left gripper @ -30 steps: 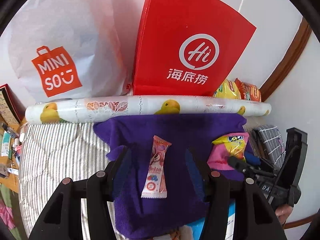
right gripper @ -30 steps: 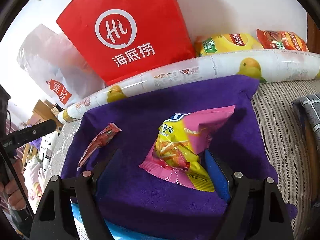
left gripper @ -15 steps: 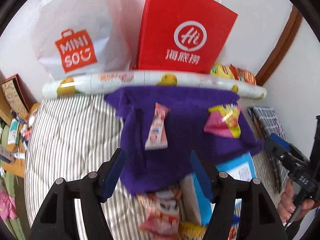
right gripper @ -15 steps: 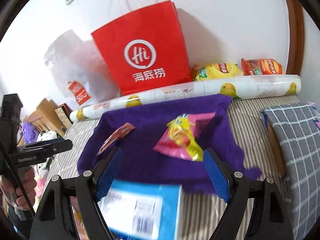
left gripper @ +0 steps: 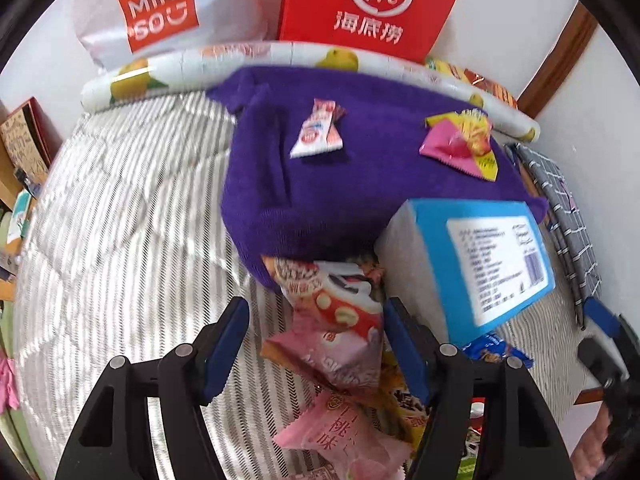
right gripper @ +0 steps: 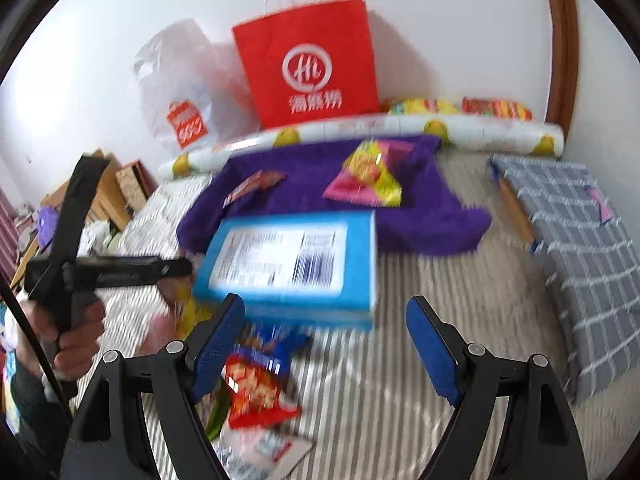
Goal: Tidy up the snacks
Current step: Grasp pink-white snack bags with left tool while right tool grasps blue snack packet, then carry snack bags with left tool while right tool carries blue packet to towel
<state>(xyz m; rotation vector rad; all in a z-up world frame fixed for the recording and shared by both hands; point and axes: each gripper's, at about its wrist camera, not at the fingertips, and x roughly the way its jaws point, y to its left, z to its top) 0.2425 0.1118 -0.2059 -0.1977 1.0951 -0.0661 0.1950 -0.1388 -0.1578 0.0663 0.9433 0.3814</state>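
A purple cloth (left gripper: 360,168) lies on the striped bed and carries a small pink-and-white snack bar (left gripper: 318,130) and a pink-and-yellow chip bag (left gripper: 460,142). Nearer, a blue box (left gripper: 492,256) and a heap of snack packets (left gripper: 340,320) lie on the bed. My left gripper (left gripper: 316,344) is open, its jaws either side of the pink packets. My right gripper (right gripper: 324,344) is open and empty, above a red-and-blue snack bag (right gripper: 256,384), with the blue box (right gripper: 292,264) just beyond. The cloth (right gripper: 332,192) and chip bag (right gripper: 368,176) lie farther back.
A red paper bag (right gripper: 312,64) and a white MINISO bag (left gripper: 160,12) stand against the wall behind a rolled fruit-print sheet (right gripper: 360,132). A grey checked cushion (right gripper: 576,232) lies at the right. More snack bags (right gripper: 460,108) sit behind the roll.
Both grippers have pulled back from the purple cloth toward the near side of the bed. The blue box and the heap of packets have come into view. Both stayed open.
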